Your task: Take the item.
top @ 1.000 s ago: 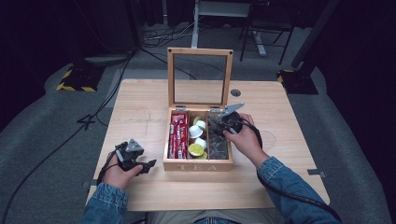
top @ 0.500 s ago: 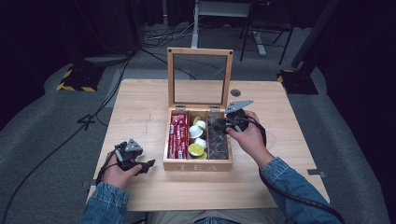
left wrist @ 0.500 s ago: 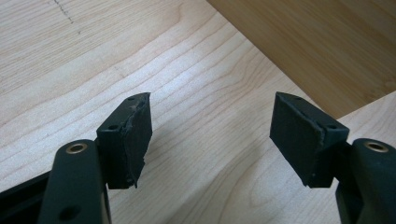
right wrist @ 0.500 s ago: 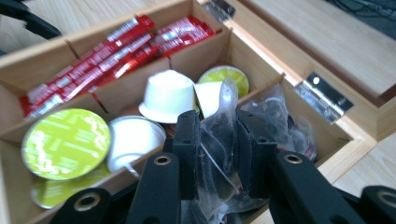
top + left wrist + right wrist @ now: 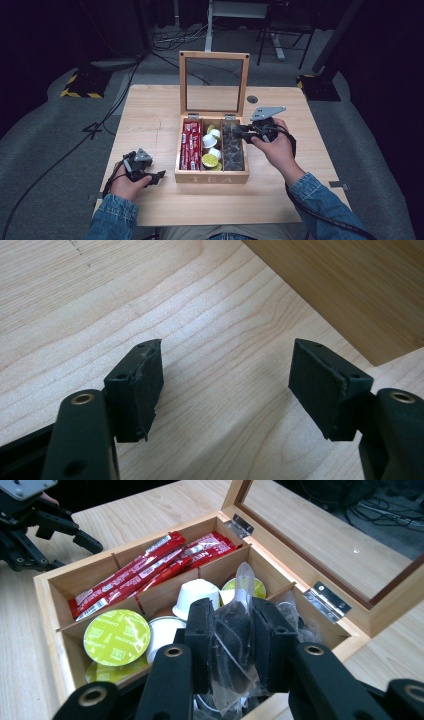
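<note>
a: wooden tea box [image 5: 211, 176] open; right gripper [image 5: 234, 645] raised over its right compartment, clamping a dark tea bag [image 5: 231, 639].
b: left gripper [image 5: 227, 382] rests on the table [image 5: 210, 315], jaws apart, holding nothing.

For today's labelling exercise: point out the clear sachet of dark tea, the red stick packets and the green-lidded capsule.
clear sachet [image 5: 235, 630], right gripper view, dark middle between the tool's pads.
red stick packets [image 5: 145, 572], right gripper view, middle of the bundle.
green-lidded capsule [image 5: 117, 637], right gripper view, centre of its foil lid.
</note>
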`<action>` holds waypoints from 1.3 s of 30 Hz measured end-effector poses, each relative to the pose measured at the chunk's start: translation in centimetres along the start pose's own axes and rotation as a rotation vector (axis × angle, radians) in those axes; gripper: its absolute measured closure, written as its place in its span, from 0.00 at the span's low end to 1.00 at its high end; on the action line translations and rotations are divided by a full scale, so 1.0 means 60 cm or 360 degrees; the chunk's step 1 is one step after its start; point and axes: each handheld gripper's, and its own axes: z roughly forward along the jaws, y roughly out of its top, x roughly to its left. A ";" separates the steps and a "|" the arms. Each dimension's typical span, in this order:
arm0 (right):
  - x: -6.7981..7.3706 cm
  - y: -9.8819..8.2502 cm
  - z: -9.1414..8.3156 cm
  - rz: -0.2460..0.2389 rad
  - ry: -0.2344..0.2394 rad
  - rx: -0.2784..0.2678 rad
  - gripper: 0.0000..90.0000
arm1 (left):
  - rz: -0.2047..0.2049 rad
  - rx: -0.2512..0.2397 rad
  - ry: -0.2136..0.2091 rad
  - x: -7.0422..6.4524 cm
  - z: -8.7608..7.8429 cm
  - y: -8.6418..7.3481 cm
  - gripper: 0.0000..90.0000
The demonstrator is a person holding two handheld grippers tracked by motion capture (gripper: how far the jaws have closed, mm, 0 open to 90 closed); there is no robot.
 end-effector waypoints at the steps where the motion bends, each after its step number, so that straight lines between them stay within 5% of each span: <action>1: 0.000 0.000 -0.005 -0.0001 -0.0001 -0.0007 0.80 | -0.0012 -0.0004 0.0000 0.000 0.000 0.000 0.34; 20: -0.015 -0.030 -0.101 0.0066 -0.0104 -0.0082 0.79 | -0.0005 -0.0024 0.0049 0.015 0.001 -0.003 0.29; 39: -0.043 -0.078 -0.159 0.0147 -0.0234 -0.0002 0.79 | 0.0029 -0.0058 0.0089 0.013 0.011 -0.006 0.19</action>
